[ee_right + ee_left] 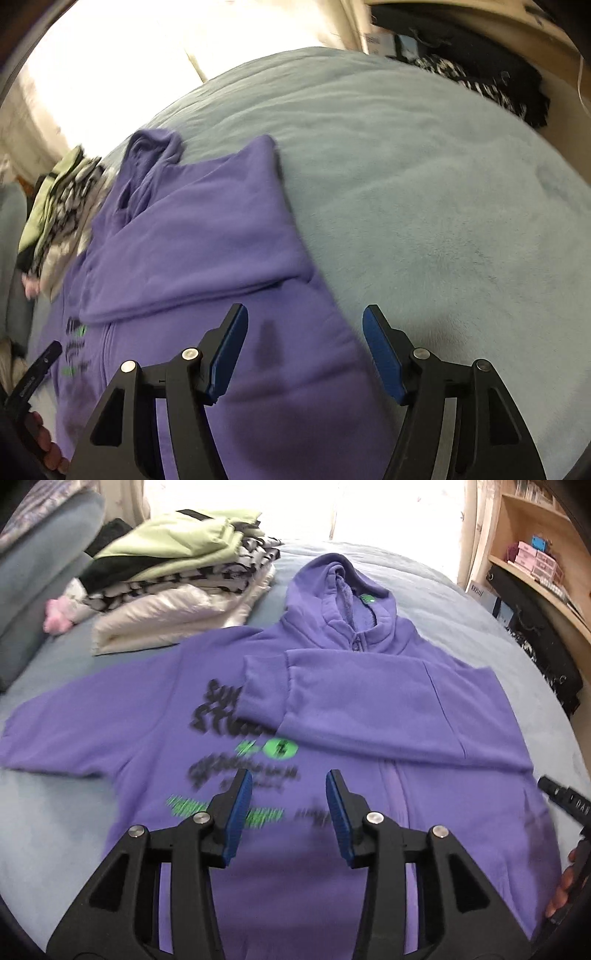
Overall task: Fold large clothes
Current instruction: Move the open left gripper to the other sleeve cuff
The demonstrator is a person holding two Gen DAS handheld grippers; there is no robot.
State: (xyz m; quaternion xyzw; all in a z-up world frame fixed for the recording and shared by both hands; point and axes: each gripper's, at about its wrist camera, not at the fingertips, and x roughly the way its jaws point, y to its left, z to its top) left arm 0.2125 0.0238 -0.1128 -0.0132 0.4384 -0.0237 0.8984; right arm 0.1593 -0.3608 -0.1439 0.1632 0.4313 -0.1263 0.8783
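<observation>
Left wrist view: hoodie (332,709) lies flat on the bed (461,602), hood away, one sleeve folded across the chest, the other sleeve (74,731) spread out, nearer the left gripper (289,812). Both the left and the right gripper (304,349) have fingers parted, empty, above the hem

A pale blue bed (424,602) is covered by a spread purple hoodie (332,709), with folded clothes (177,587) stacked just beside its hood.
</observation>
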